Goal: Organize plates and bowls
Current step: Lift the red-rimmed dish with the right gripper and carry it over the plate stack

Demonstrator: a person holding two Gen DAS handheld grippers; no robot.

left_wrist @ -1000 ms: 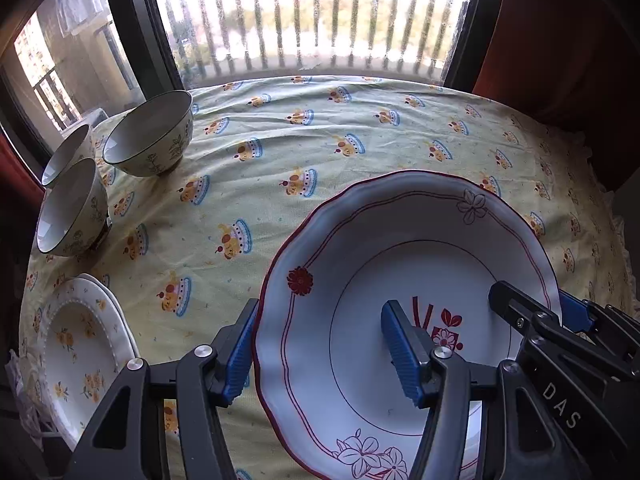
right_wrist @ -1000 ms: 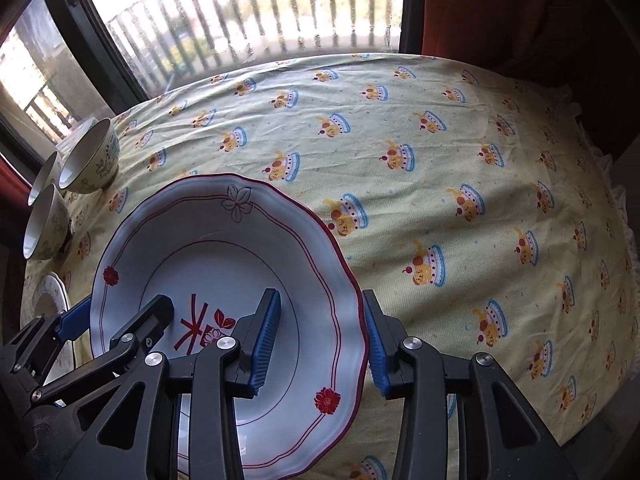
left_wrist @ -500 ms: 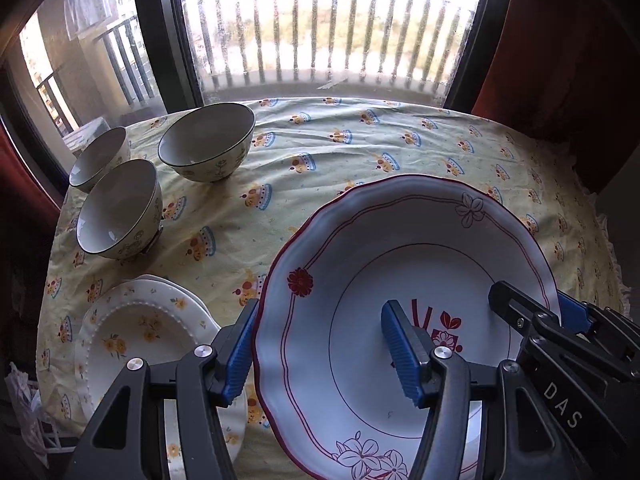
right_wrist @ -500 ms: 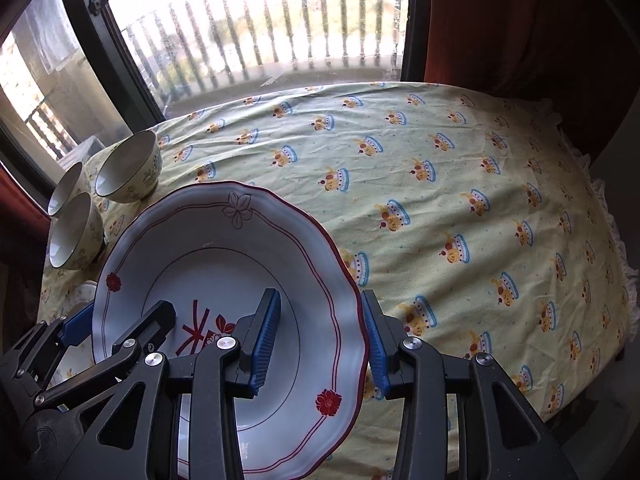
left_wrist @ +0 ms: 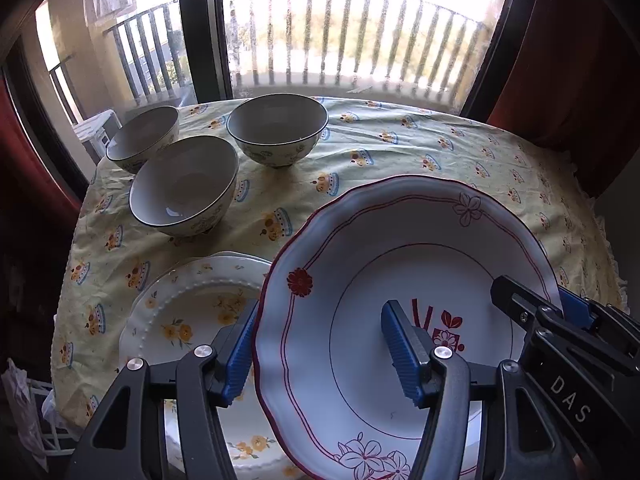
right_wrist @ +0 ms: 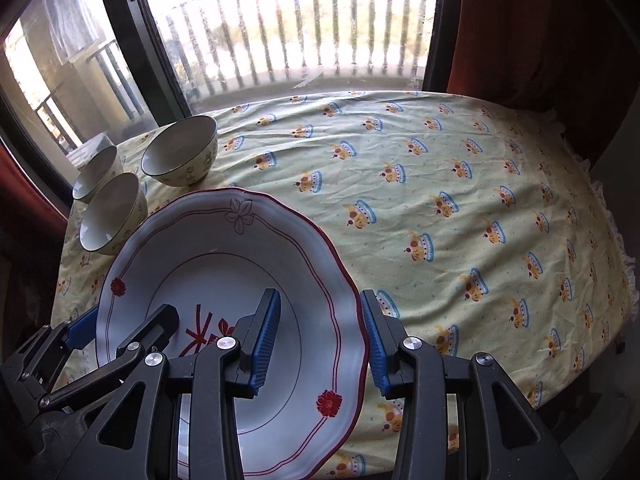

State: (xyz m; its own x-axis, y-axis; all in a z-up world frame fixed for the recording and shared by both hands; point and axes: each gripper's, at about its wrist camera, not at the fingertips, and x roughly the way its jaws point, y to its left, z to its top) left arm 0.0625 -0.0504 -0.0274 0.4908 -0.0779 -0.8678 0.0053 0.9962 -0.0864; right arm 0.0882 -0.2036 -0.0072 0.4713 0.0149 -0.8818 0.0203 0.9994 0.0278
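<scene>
A large white deep plate with a red rim and flower prints [left_wrist: 400, 280] [right_wrist: 224, 264] is held in the air between both grippers. My left gripper [left_wrist: 320, 352] is shut on its left rim, one finger outside and one inside. My right gripper [right_wrist: 320, 340] is shut on its right rim the same way. The plate hangs partly over a stack of white plates with yellow flowers [left_wrist: 188, 316] at the table's near left. Three white bowls with dark rims [left_wrist: 184, 188] [left_wrist: 278, 128] [left_wrist: 144, 138] stand upright and apart at the far left.
The table wears a yellow cloth with crown prints [right_wrist: 460, 200]. It stands against a window with a balcony railing [left_wrist: 340, 32]. Red curtains [right_wrist: 540, 28] hang at the right. The cloth's frilled edge [right_wrist: 616, 240] drops off at the right.
Both grippers and the red-rimmed plate have risen and shifted left. The plate now hangs partly over the yellow-flowered plate stack, and the bowls sit nearer the middle of the views.
</scene>
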